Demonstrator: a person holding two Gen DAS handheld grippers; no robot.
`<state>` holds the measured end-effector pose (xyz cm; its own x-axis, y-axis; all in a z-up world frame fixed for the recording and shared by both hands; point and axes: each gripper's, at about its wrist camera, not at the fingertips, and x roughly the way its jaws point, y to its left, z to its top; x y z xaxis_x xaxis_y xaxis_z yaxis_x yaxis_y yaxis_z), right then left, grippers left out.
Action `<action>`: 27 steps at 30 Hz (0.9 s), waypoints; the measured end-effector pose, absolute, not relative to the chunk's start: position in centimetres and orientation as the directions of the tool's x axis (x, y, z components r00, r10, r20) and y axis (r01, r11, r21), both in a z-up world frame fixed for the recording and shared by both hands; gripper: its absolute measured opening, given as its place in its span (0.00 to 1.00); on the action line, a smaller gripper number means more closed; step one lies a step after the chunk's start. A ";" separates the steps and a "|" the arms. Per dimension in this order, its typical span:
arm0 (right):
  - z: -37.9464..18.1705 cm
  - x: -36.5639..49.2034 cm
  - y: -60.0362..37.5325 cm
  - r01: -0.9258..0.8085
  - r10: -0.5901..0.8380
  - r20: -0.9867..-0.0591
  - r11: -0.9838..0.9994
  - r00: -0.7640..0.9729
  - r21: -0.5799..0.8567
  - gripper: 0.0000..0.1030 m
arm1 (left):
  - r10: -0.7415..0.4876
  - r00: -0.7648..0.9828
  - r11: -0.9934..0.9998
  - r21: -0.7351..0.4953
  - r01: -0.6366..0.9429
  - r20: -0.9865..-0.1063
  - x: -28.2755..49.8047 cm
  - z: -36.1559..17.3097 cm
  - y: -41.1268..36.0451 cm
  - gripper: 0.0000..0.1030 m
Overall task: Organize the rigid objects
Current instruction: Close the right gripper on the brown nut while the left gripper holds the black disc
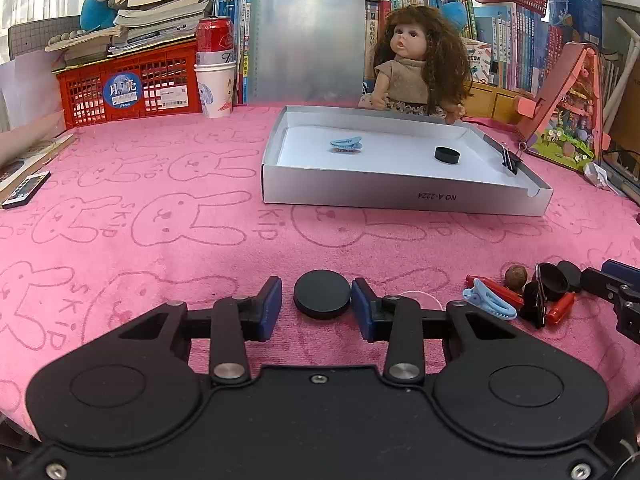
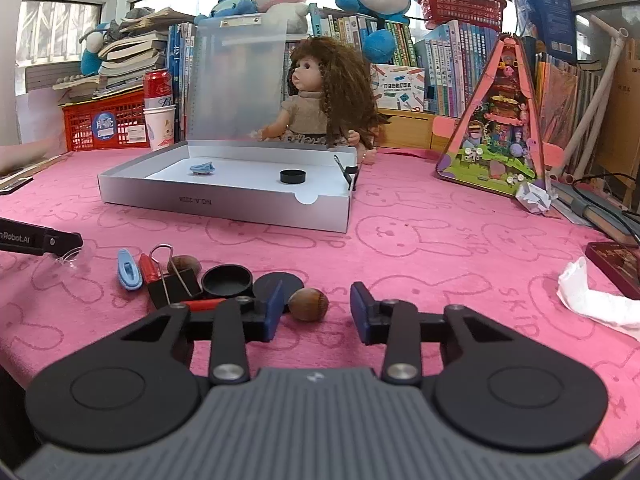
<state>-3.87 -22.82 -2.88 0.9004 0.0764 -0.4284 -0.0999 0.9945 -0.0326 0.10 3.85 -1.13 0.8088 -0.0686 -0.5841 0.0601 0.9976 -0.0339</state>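
On the pink cloth, a flat black disc point(image 1: 322, 294) lies between the fingertips of my left gripper point(image 1: 316, 286). The right pad point(image 1: 362, 308) touches its edge; a thin gap shows at the left pad, so the gripper is open. My right gripper point(image 2: 318, 290) is open around a brown nut point(image 2: 308, 304), which rests against its left pad point(image 2: 274, 308), clear of the right one. Left of it lie a black cap point(image 2: 227, 280), a binder clip point(image 2: 172, 286), red sticks point(image 2: 149, 268) and a blue hair clip point(image 2: 129, 270). The silver box point(image 2: 224, 204) holds a blue clip point(image 2: 203, 168) and a black cap point(image 2: 293, 176).
A doll point(image 1: 416, 64) sits behind the box, with a red crate point(image 1: 128, 84) and a can on a paper cup point(image 1: 214, 72) at the back left. A pink toy house point(image 2: 500, 128), crumpled paper point(image 2: 534, 198) and a white tissue point(image 2: 592, 300) lie to the right.
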 end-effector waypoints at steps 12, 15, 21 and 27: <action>-3.0 -4.0 -22.3 -0.129 0.102 -0.426 0.991 0.899 -0.033 0.35 | -0.063 0.820 0.997 -0.005 0.073 -0.569 0.2 -1.3 3.5 0.35; -3.0 -3.9 -22.3 -0.129 0.104 -0.426 0.991 0.899 -0.031 0.35 | -0.062 0.822 0.997 -0.006 0.070 -0.567 0.4 -1.3 3.5 0.35; -2.9 -3.8 -22.2 -0.129 0.103 -0.425 0.991 0.900 -0.033 0.36 | -0.065 0.824 0.997 -0.006 0.074 -0.563 0.5 -1.5 3.5 0.35; -3.0 -3.6 -22.6 -0.114 0.098 -0.417 0.993 0.904 -0.014 0.38 | -0.060 0.829 0.998 -0.015 0.062 -0.557 0.5 -1.6 3.5 0.36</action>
<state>-3.61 -22.57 -2.99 0.9036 0.0979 -0.4170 -0.1141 0.9934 -0.0140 0.55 3.54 -1.58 0.8285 -0.0599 -0.5568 0.0619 0.9980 -0.0153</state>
